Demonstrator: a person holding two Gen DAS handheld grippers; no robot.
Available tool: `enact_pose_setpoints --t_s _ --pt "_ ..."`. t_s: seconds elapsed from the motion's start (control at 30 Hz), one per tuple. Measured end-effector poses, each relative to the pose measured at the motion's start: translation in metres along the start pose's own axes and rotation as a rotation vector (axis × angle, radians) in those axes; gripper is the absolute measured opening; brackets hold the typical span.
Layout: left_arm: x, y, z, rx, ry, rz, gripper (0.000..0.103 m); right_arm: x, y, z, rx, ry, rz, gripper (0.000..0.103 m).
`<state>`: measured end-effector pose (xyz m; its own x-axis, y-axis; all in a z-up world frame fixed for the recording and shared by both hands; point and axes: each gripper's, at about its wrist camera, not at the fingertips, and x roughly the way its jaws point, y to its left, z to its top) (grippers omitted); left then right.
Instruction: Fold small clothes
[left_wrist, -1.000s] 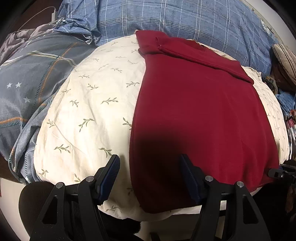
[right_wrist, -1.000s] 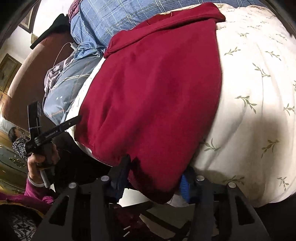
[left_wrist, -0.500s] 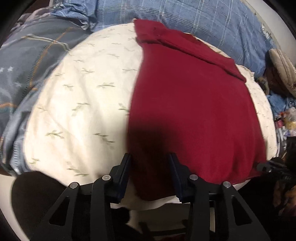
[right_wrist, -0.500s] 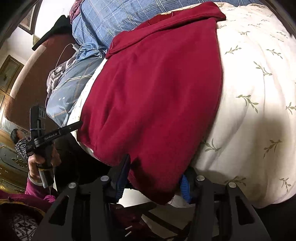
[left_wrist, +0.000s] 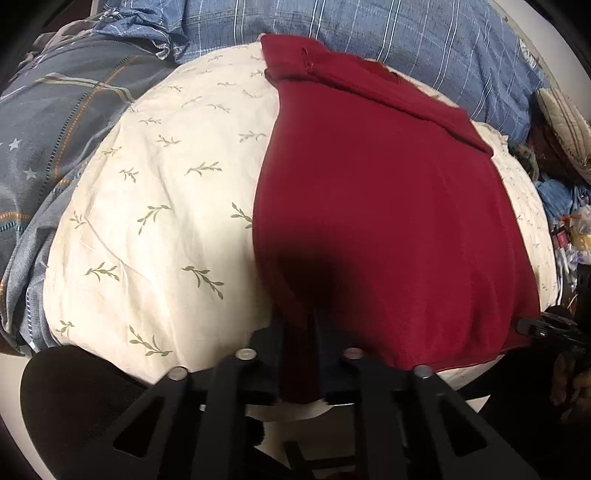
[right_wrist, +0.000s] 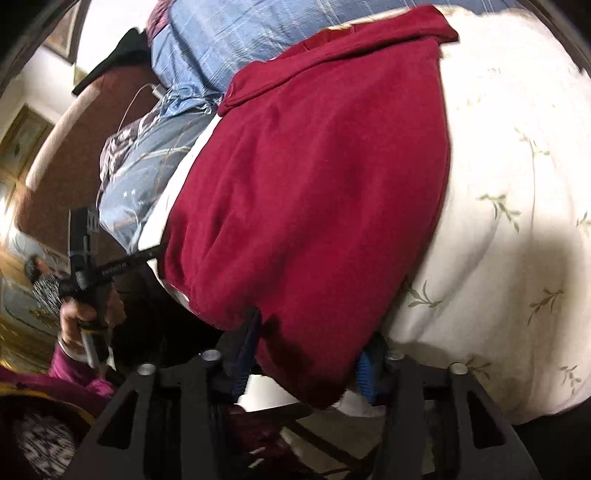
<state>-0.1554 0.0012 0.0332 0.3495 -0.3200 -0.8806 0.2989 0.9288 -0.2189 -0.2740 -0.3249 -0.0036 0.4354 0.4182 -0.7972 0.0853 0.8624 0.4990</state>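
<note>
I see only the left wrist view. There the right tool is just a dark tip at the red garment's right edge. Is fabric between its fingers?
Observer: Yes. The red garment has its near corner between the jaws of the right tool, which have just been closing. I cannot confirm a firm grip.
Operator: Does that corner lie on the bed?
Observer: No, it hangs past the edge of the cream leaf-print quilt.
Operator: Is anything beyond the garment's far left side?
Observer: A white cable runs across a brown headboard.
</note>
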Motion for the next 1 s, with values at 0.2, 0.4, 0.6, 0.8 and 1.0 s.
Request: enact_pose_setpoints --t_s 0.2,0.4,0.6,0.8,1.0 --pt "-0.023 0.009 0.009 -0.061 -0.087 -0.153 0.006 -0.023 0.011 0.012 -0.017 -0.083 0.057 0.010" --pt "-0.060 0.007 0.041 -0.041 -0.259 -0.148 0.006 -0.069 0.016 0.050 -0.031 -0.261 0.100 0.010" --pt "-0.050 -0.019 0.073 0.040 -0.320 -0.069 0.006 -0.076 0.002 0.091 -0.009 -0.363 0.040 0.009" --pt "-0.026 -0.032 0.099 0.047 -0.342 -0.034 0.006 -0.063 0.000 0.123 -0.015 -0.395 -0.037 0.009" --pt "-0.015 -0.037 0.126 0.052 -0.370 -0.012 0.006 -0.056 -0.006 0.149 -0.016 -0.397 -0.084 0.009"
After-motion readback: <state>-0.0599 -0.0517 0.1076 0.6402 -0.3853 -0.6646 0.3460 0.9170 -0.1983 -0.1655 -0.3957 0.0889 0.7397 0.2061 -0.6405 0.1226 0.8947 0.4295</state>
